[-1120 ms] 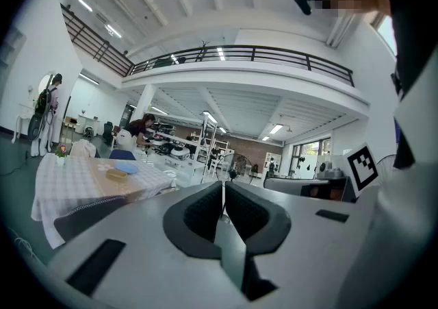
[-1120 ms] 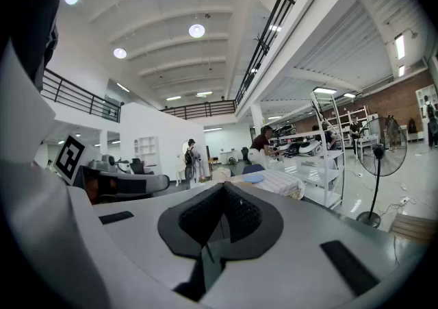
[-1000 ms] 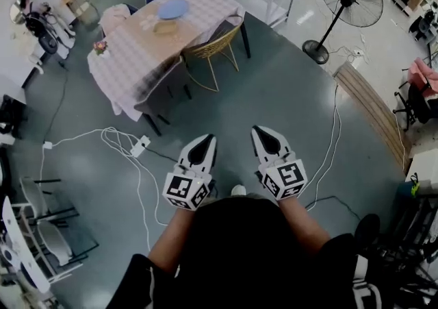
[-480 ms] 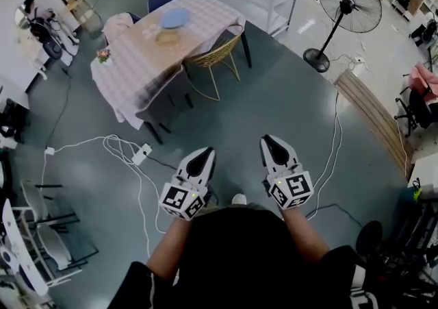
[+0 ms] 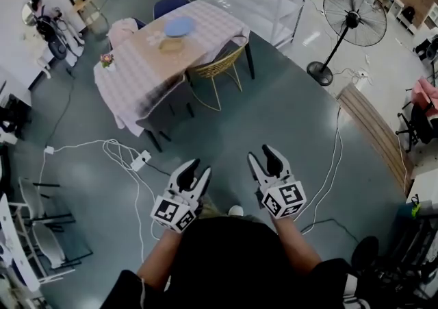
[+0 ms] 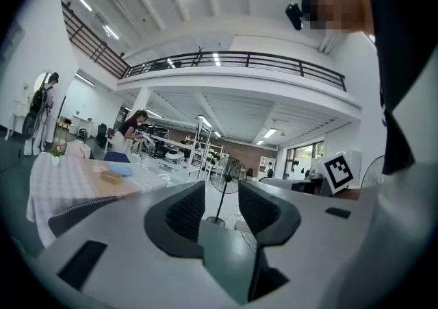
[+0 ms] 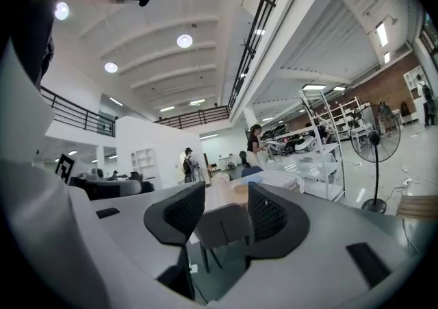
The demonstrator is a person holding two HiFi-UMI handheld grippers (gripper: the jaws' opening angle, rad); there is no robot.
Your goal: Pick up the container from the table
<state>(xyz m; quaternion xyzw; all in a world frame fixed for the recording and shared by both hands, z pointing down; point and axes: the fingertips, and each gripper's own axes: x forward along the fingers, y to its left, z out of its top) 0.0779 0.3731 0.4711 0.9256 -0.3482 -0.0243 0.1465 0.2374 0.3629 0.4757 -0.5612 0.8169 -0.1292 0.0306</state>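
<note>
A cable (image 5: 109, 146) is seen coiled on the floor at the left. Further back, a counter (image 5: 133, 71) is covered by a checked cloth. The tan container (image 5: 171, 44) is set on its far half, just beside a blue plate (image 5: 179, 26). A wire chair (image 5: 215, 57) is pushed against the counter's right side. Low in the head view, the left gripper (image 5: 197, 169) is held level, well apart from the counter. Its jaws are opening, and nothing is caught between them. The right gripper (image 5: 262, 157) is held beside it, with jaws likewise opening on nothing. A fan (image 5: 352, 16) is stood at the far right.
</note>
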